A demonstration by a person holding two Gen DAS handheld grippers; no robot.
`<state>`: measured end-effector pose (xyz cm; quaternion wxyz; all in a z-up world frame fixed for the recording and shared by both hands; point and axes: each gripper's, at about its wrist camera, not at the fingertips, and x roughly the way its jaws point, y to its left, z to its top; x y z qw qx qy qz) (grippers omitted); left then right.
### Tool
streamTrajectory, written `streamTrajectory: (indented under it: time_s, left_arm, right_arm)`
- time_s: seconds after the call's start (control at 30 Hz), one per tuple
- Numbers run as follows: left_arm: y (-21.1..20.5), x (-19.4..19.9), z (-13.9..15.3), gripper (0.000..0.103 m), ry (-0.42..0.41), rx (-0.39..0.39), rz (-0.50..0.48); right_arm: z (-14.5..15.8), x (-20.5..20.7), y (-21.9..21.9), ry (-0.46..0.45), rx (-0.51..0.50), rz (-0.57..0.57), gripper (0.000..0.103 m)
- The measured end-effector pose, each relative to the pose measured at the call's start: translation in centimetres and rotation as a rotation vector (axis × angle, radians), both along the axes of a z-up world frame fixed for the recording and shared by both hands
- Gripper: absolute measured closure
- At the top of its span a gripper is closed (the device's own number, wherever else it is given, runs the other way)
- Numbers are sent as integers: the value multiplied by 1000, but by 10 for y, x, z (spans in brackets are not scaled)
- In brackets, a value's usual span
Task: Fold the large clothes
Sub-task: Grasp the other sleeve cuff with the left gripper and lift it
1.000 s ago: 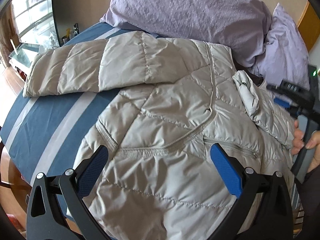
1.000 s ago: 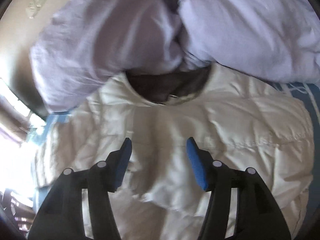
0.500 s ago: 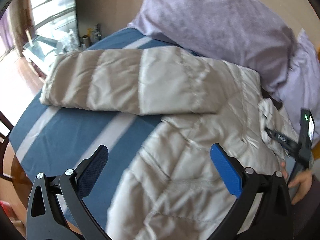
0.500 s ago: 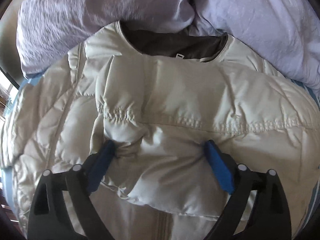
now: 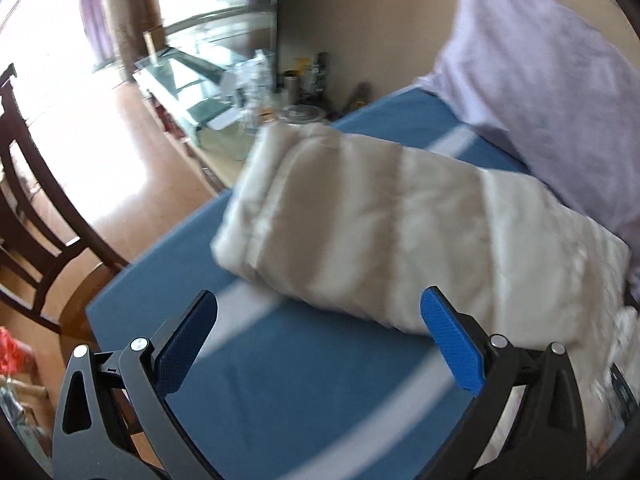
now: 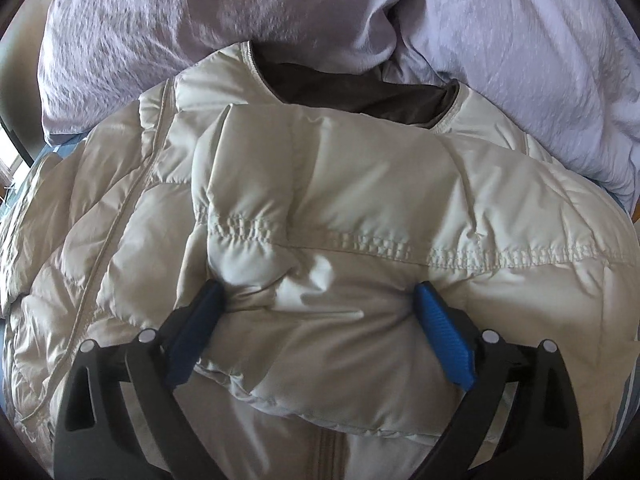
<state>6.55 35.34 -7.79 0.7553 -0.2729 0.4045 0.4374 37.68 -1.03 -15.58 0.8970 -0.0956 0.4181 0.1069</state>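
A cream quilted jacket (image 6: 500,208) lies front up on the bed, its collar with dark lining (image 6: 360,92) against the pillows. One sleeve (image 6: 320,200) is folded across the chest. My right gripper (image 6: 317,288) rests down on that sleeve's end with its jaws wide. The puffy fabric bulges between the blue pads (image 6: 444,340), which do not pinch it. The other sleeve (image 5: 400,232) stretches out flat over the blue sheet. My left gripper (image 5: 319,296) hovers open just short of it, with nothing between its fingers.
The blue sheet with white stripes (image 5: 320,380) ends at the bed's edge on the left. Beyond it are a dark wooden chair (image 5: 36,208) and a glass cabinet with small bottles (image 5: 192,80). Lilac pillows (image 6: 200,12) crowd the head of the bed.
The left gripper swung left from the jacket's body to the outstretched sleeve near the bed's edge. The right gripper spread its jaws wide and sank onto the folded sleeve.
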Motion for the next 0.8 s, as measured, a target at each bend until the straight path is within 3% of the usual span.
streamTrajectory:
  time_s: [0.2,0.33,0.5,0.6,0.67,0.8]
  left_arm:
    - [35,-5,-14,8,22,-53,71]
    - [44,-8,-25,23,-4,-119,103]
    - [40,-6,-29,35,-28,-99,138]
    - [39,-6,-30,56,-62,-102,165]
    - [40,-5,-30,77,-99,-123,160]
    - [33,4,-24,83,-59,-76,136]
  right_arm:
    - [2,-2,0,4,0,7,6]
    - [3,-2,-2,7,6,12,6]
    - [4,-2,-2,7,10,13,6]
    - [4,-2,-2,6,10,13,6]
    - [4,-2,-2,7,11,14,6]
    - [5,-3,-3,10,13,13,6]
